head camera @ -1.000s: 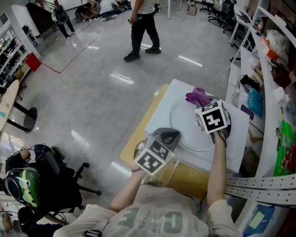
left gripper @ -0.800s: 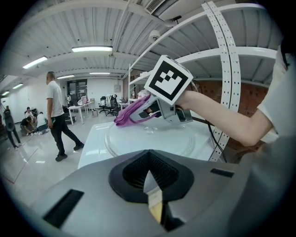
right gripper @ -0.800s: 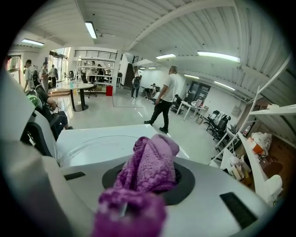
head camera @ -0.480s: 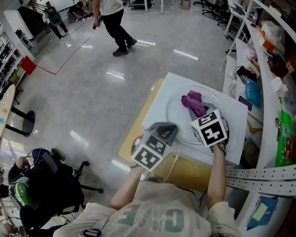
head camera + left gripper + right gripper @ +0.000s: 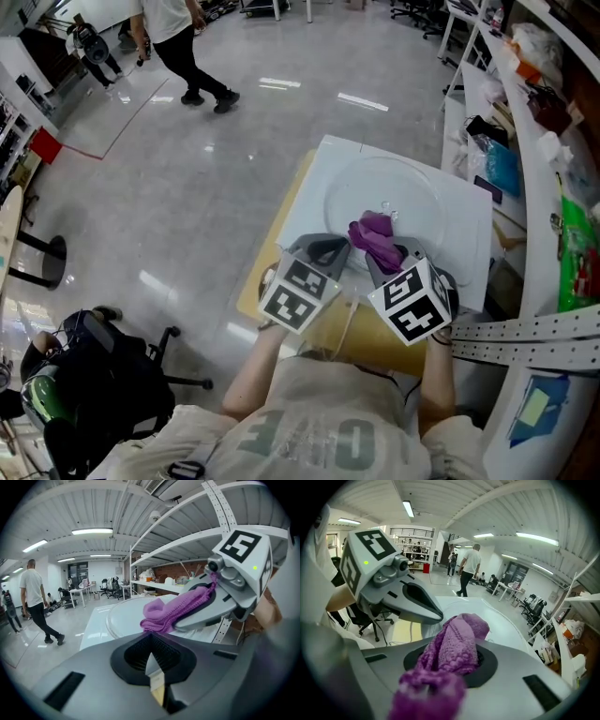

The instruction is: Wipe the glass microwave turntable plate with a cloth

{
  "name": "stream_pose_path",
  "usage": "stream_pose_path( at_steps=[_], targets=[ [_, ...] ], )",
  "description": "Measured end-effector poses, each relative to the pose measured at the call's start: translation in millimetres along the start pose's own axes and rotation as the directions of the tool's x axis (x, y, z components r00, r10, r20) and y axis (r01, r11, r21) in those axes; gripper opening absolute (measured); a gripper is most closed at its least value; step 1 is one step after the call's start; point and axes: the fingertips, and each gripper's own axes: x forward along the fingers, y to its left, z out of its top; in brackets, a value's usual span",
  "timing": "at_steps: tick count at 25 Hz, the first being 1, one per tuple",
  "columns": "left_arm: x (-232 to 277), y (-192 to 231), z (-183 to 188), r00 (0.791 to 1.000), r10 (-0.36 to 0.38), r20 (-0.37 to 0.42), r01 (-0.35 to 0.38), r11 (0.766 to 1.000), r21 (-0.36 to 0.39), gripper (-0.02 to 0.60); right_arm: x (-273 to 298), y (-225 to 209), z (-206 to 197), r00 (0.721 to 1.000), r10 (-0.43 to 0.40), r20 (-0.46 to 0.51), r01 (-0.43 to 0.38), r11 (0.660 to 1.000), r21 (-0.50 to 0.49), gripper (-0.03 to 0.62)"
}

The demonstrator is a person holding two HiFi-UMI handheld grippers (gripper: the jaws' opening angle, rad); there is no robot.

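Broadly, a grey floor (image 5: 187, 169) spreads away to the left of the left tongs, and a person (image 5: 183, 52) walks across it far beyond them. A white tabletop (image 5: 459, 234) lies under and ahead of both tongs, with shelves (image 5: 553, 141) crowded with goods off to the right of the right tongs. The round glass plate (image 5: 375, 183) lies flat on that tabletop, just ahead of the two tips, its near rim reaching them. The left tongs (image 5: 325, 251) sit at the plate's near-left rim with their jaws drawn together; only a thin pale sliver shows between them, and whether that is glass cannot be told. The right tongs (image 5: 386, 262), just beside them, are clamped on a purple cloth (image 5: 373, 234), which bunches up out of the jaws and sits over the near part of the plate, between the two tips.
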Motion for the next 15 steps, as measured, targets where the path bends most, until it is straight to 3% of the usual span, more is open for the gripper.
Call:
stream_pose_path(
  at_steps=[15],
  targets=[
    [0.6,-0.1,-0.4,1.0,0.006,0.002,-0.006,1.0,0.004,0.002,-21.3,26.9,-9.5,0.997,0.066,0.028,-0.066,0.998,0.021,0.051]
  ],
)
